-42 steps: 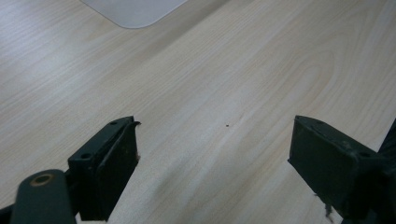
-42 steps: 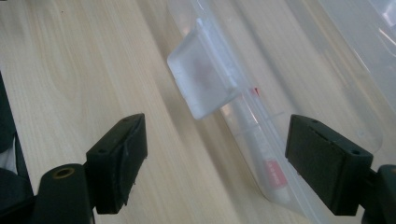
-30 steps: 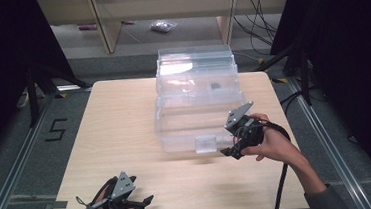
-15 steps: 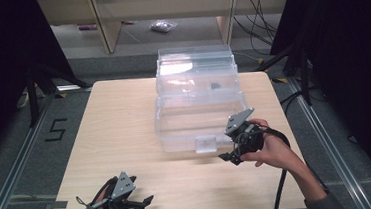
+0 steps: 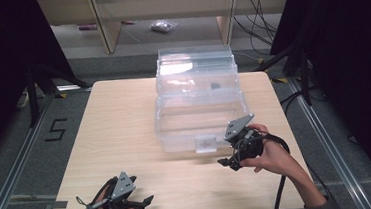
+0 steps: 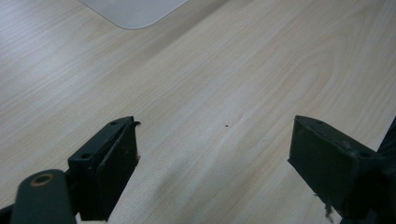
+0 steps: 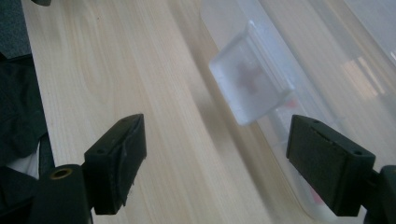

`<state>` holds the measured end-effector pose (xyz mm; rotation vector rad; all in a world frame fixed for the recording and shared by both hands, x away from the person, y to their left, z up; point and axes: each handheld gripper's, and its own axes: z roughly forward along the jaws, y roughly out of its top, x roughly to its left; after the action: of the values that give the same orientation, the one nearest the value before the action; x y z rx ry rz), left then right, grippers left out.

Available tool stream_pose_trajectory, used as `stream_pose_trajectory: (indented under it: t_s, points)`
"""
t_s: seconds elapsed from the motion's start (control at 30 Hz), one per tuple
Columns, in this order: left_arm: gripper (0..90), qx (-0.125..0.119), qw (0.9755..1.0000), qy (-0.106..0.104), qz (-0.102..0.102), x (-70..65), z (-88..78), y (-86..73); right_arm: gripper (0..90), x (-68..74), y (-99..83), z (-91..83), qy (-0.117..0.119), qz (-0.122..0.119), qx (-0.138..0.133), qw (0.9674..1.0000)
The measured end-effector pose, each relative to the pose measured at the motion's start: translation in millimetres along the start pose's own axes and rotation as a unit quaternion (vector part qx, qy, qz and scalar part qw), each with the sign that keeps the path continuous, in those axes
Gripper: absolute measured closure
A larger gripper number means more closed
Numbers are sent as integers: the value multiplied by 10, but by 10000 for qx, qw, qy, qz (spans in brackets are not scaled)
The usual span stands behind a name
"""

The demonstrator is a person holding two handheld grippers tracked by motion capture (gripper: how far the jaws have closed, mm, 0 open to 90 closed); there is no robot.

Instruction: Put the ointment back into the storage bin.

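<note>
A clear plastic storage box [image 5: 197, 93] with its lid on stands at the middle of the wooden table [image 5: 115, 130]. Its frosted front latch [image 5: 205, 144] faces the near edge. My right gripper [image 5: 227, 162] is open just right of and in front of that latch, held off the box. In the right gripper view, the latch [image 7: 250, 81] and the box wall [image 7: 336, 65] lie ahead between the spread jaws of the right gripper [image 7: 215, 140]. My left gripper [image 5: 143, 204] rests open near the front left edge; in the left gripper view the left gripper [image 6: 215, 140] holds nothing over bare wood.
A corner of the box [image 6: 133, 11] shows at the top of the left gripper view. Wooden shelving [image 5: 166, 15] with a small bag [image 5: 161, 26] stands behind the table. Dark frame legs [image 5: 31, 86] and cables [image 5: 293, 101] flank the table. The floor carries a "5" mark [image 5: 55, 130].
My right gripper has drawn back from the box front toward the near edge, staying open. The left gripper has not moved.
</note>
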<state>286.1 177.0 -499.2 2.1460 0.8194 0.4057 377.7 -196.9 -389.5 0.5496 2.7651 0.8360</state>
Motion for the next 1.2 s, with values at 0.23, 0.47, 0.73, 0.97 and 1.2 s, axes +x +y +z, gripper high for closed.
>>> stream_pose_trajectory:
  t_s: [0.23, 0.47, 0.73, 0.97, 1.2]
  points:
    - [151, -24, 10000, 5, -39, -5, 3, -3, 206, 51, -41, 15, 0, 94, -31, 10000]
    - [151, -24, 10000, 3, -40, -5, 6, -3, 199, 63, -92, 45, -24, 144, -76, 9999]
    - [151, -18, 10000, 2, -26, -4, 3, -2, 192, 99, -155, 68, 23, 211, -130, 9997]
    - [151, 2, 10000, 22, 31, 5, 5, 0, 190, 135, -215, 90, 38, 185, -214, 9996]
    - [151, -24, 10000, 17, -33, -4, 6, -2, 190, 194, -248, 127, 90, 209, -200, 9995]
